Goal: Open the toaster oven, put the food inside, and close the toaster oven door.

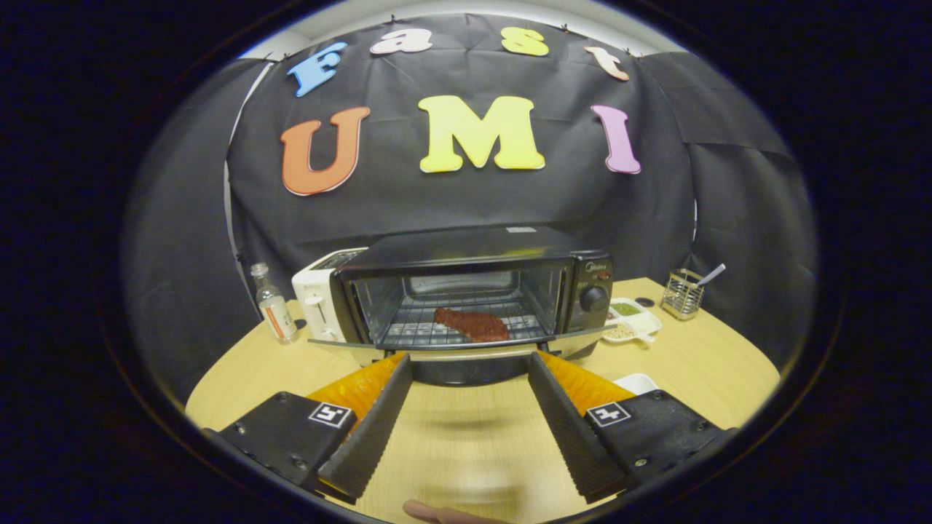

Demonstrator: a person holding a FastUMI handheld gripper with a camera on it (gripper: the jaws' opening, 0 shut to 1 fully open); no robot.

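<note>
Hovering with fingers spread and empty, the gripper (470,364) faces the toaster oven (473,291) — its dropped door (466,344) just ahead, crosswise — food (472,324) already on the rack.

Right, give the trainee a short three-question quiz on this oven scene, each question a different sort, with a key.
1. True or false: the toaster oven door is shut.
2. Where is the food? A) between the claw's fingers B) on the rack inside the oven C) on the table beside the bottle
3. Fill in: the claw is ____, holding nothing.

Key:
1. False; the door is folded down, just ahead of the fingers.
2. B; it lies on the rack.
3. Open; the fingers stand wide apart with bare table between them.
</note>
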